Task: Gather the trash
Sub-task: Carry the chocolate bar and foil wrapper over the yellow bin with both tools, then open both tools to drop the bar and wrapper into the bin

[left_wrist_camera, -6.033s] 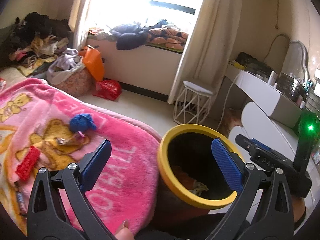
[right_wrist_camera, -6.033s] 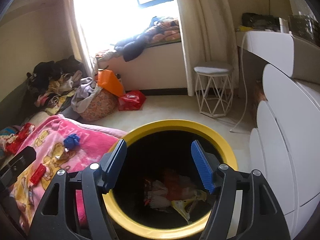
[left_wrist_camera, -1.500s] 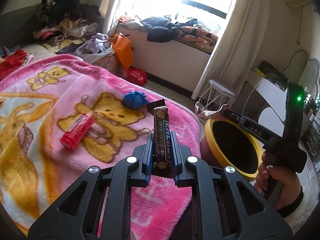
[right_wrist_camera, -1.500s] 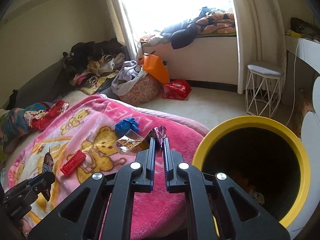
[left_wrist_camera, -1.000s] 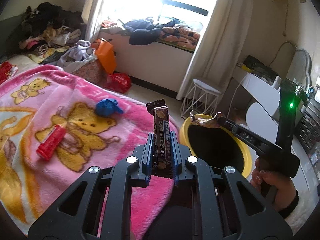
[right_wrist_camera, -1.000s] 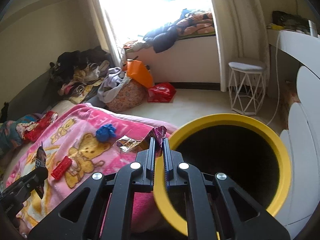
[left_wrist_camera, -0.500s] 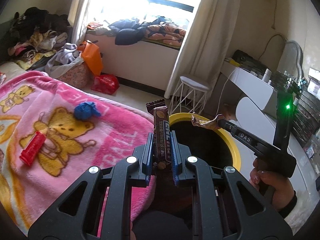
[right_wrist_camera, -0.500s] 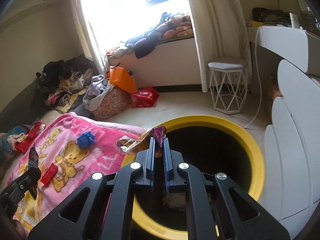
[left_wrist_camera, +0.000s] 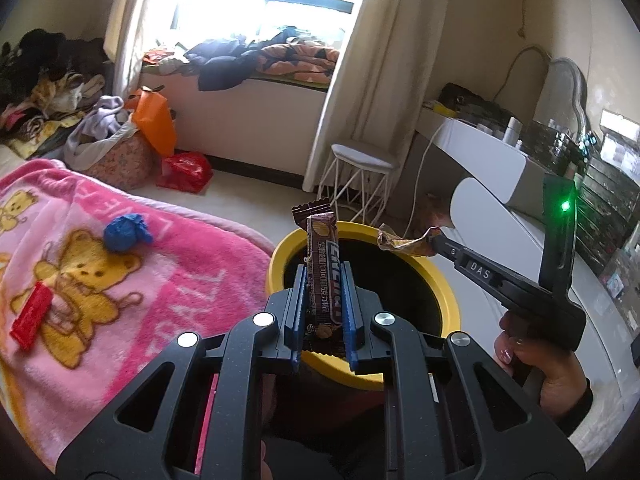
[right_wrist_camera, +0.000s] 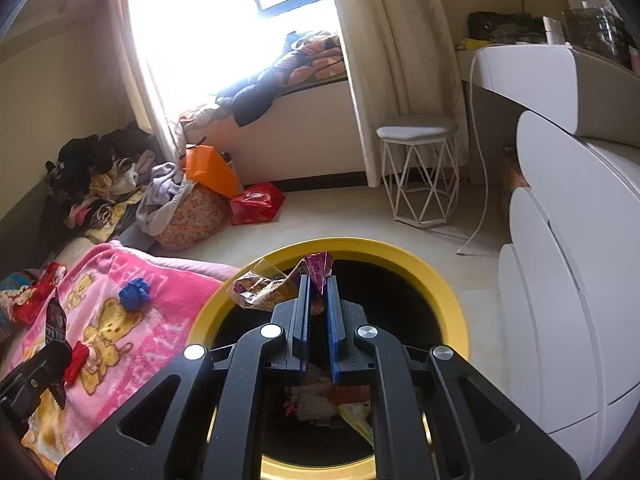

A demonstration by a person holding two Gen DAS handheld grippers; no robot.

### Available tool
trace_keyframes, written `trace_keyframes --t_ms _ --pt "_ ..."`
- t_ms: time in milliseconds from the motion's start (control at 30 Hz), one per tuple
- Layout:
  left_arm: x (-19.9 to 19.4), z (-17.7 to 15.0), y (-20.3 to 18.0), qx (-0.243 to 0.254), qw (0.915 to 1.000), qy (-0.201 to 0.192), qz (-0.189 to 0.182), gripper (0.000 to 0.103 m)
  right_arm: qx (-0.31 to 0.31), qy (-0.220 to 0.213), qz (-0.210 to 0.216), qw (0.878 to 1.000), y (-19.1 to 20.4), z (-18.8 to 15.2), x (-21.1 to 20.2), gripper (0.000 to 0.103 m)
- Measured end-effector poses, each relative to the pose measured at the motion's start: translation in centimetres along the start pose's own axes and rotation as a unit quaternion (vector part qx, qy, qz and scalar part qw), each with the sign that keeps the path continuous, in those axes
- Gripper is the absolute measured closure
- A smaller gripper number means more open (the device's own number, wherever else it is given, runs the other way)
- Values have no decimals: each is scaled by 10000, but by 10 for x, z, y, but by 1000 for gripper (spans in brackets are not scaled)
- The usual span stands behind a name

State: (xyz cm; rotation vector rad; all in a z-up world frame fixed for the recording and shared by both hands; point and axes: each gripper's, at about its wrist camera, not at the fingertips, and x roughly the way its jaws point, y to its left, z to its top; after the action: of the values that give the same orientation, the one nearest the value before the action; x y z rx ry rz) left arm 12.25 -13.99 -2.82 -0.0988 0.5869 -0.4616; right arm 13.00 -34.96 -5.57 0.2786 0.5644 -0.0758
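My left gripper (left_wrist_camera: 323,276) is shut on a brown chocolate bar wrapper (left_wrist_camera: 322,264) held upright at the near rim of the yellow-rimmed black bin (left_wrist_camera: 444,280). My right gripper (right_wrist_camera: 317,280) is shut on a crumpled foil wrapper (right_wrist_camera: 264,286) over the bin's opening (right_wrist_camera: 448,300); it also shows in the left wrist view (left_wrist_camera: 434,242) with the foil wrapper (left_wrist_camera: 400,242). Trash lies at the bin's bottom (right_wrist_camera: 324,400). A blue crumpled wad (left_wrist_camera: 126,232) and a red packet (left_wrist_camera: 32,316) lie on the pink blanket (left_wrist_camera: 160,300).
A white wire stool (left_wrist_camera: 362,184) stands beyond the bin. White rounded drawers (right_wrist_camera: 560,280) are close on the right. A laundry basket (right_wrist_camera: 188,216), orange bag (right_wrist_camera: 210,176) and red bag (right_wrist_camera: 258,202) sit on the floor by the window bench.
Both grippers have moved right from over the blanket to the bin, each still holding its wrapper. The right one now hangs over the bin's opening.
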Motion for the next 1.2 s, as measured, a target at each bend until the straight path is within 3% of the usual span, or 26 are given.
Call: trace_keyframes --t_ms 567,1200 --pt "42 -2 -24 219 9990 276 -260 92 217 70 -379 9990 -34 -2 8 95" --pt "98 -1 -16 23 9966 732 -386 91 142 334 -115 9993 -35 -4 21 91"
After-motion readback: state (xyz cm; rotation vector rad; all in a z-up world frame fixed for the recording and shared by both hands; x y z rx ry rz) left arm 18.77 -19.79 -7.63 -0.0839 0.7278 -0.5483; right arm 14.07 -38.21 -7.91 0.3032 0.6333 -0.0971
